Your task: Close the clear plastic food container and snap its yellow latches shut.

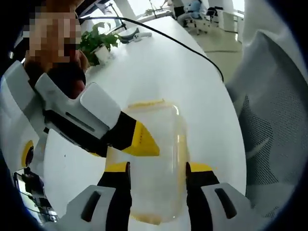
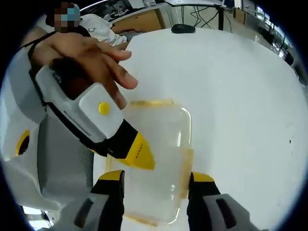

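The clear plastic container [image 1: 156,144] lies on the white table [image 1: 159,67], with yellow latches on its far edge [image 1: 146,103] and right side [image 1: 182,149]. In the left gripper view my left gripper [image 1: 159,168] is open, its yellow-tipped jaws standing on either side of the container's near half. The right gripper [image 1: 142,142] comes in from the upper left, its yellow tip over the container's left edge. In the right gripper view the container [image 2: 161,144] lies the same way, my right gripper [image 2: 158,176] is open around it, and the left gripper [image 2: 138,151] reaches its left edge. I cannot tell whether the latches are snapped.
A potted plant [image 1: 98,43] and a black cable [image 1: 183,43] lie farther along the table. A mesh chair [image 1: 269,139] stands at the right edge. A person's hand [image 2: 91,57] holds the left gripper, and a dark round object [image 2: 183,29] sits at the table's far end.
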Demonstrator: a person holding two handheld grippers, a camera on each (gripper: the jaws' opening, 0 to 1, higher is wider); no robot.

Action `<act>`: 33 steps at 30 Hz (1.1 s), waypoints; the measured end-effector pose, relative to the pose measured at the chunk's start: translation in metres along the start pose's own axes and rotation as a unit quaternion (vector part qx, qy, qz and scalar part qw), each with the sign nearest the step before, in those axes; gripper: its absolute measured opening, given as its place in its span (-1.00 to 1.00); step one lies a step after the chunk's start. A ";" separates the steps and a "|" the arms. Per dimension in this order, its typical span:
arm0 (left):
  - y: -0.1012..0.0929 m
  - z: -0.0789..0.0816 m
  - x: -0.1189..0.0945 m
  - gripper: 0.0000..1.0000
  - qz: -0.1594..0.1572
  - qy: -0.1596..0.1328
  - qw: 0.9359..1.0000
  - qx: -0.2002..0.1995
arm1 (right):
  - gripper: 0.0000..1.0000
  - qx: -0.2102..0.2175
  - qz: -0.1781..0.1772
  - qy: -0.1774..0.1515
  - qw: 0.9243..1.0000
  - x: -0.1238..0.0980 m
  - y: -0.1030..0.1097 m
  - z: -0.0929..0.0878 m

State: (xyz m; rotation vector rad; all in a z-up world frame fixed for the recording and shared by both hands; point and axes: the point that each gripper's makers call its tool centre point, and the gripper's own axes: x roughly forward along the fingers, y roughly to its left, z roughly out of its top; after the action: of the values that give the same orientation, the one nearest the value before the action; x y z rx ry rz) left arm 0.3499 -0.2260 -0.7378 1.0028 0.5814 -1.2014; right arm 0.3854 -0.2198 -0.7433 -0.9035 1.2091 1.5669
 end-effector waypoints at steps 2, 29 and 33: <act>0.001 0.000 -0.001 -0.15 -0.001 -0.004 1.000 0.000 | 0.03 -0.012 -0.010 -0.004 1.000 -0.001 0.000 0.001; 0.006 -0.008 -0.007 0.45 -0.053 -0.027 0.990 -0.126 | 0.87 -0.002 -0.167 -0.070 0.983 -0.014 0.000 -0.009; 0.007 -0.011 -0.010 0.48 -0.055 -0.028 0.990 -0.129 | 0.81 0.007 -0.174 -0.086 0.981 -0.017 0.005 -0.011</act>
State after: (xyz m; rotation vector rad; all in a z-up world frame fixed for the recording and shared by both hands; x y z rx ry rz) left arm 0.3545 -0.2115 -0.7326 0.7231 0.7354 -1.2118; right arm 0.3856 -0.2349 -0.7287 -0.8957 0.8852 1.3223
